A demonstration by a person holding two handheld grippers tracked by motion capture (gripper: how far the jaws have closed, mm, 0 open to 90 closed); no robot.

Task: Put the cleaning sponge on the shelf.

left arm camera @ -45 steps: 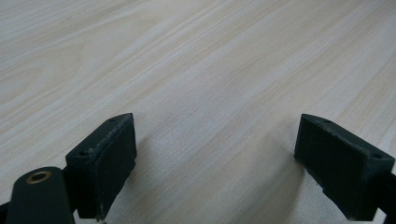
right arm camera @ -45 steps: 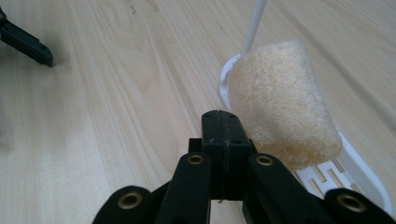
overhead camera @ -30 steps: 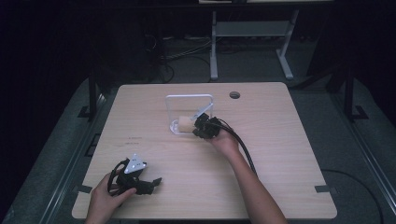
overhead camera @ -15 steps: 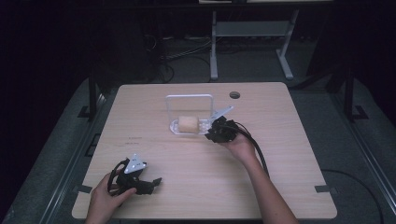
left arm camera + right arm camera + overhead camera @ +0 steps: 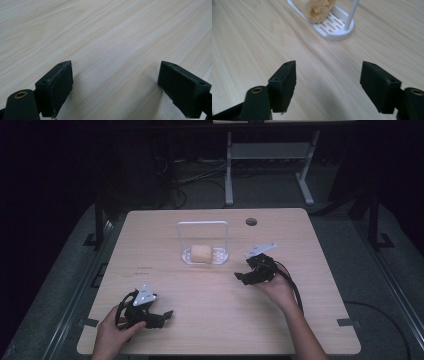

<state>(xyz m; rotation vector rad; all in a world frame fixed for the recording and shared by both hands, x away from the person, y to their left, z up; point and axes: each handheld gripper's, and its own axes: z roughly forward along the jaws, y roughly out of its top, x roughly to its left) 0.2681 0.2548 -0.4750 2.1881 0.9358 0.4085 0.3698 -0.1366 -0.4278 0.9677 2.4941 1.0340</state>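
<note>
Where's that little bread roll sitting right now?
In the high view the bread roll lies on the white slotted rack, under its wire hoop, near the middle of the table. The open right gripper is to its right, apart from it.

Lab: bare wooden table (image 5: 215,320), dark room, metal stand (image 5: 267,165), floor cables (image 5: 192,177).

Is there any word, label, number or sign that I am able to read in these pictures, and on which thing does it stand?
No text can be read.
Small dark mark on the table, left of the white rack: perhaps print, too small to read.
Bread, rack, left claw, right claw: no writing visible.
</note>
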